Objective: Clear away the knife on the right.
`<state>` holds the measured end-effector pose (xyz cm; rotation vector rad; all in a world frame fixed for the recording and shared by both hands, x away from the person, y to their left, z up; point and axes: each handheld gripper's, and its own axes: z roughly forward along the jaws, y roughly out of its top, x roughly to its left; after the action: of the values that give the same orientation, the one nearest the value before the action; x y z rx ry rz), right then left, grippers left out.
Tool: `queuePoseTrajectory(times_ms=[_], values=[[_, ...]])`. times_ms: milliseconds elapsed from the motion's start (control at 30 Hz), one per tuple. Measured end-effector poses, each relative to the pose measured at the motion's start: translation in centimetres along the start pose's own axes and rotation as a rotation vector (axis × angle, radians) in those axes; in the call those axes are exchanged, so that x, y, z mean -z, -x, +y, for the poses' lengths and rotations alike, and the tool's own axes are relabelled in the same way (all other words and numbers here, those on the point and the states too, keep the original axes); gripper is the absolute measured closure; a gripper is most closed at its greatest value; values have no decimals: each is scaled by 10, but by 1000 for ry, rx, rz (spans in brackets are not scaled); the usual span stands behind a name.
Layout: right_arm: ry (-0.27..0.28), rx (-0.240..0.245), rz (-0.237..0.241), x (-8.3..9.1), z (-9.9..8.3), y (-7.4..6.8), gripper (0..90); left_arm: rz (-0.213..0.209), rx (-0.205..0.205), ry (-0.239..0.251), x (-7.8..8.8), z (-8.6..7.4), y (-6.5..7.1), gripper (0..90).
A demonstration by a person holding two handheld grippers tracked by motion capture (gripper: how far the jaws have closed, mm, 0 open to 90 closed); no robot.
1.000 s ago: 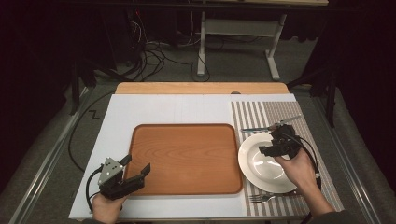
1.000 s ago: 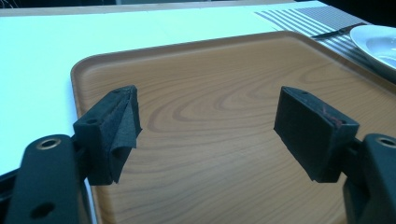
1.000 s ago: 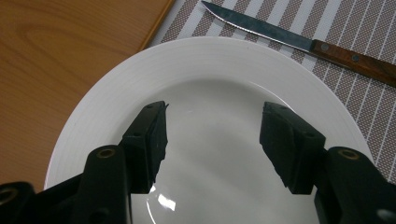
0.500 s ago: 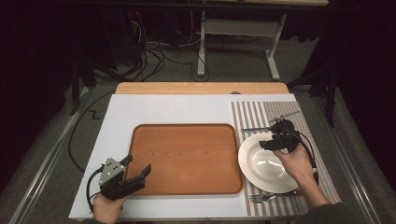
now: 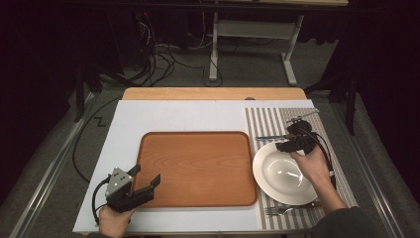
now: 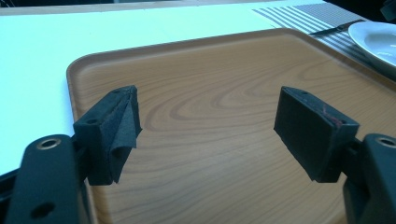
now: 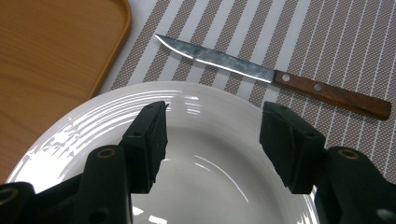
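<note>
One tray [image 5: 198, 166], one plate [image 5: 277, 173], one knife [image 7: 275, 74], one fork [image 5: 277, 210]

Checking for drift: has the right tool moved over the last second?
Yes. The right tool moved away from the person, from over the plate's middle toward its far rim.

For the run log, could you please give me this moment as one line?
left gripper: open, over tray | right gripper: open, above plate | knife: on striped mat, beyond plate
</note>
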<state>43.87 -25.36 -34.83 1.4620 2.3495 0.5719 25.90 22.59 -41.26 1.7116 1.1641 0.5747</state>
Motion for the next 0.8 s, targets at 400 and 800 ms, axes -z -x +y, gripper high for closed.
queuePoseTrajectory(times_ms=[400,800], values=[[-12,-23,-19,-13,17,13,422,-1,-1,-1,-1,0,0,237],[-30,-30,-17,-22,31,22,419,-3,-4,-5,-2,0,1,237]])
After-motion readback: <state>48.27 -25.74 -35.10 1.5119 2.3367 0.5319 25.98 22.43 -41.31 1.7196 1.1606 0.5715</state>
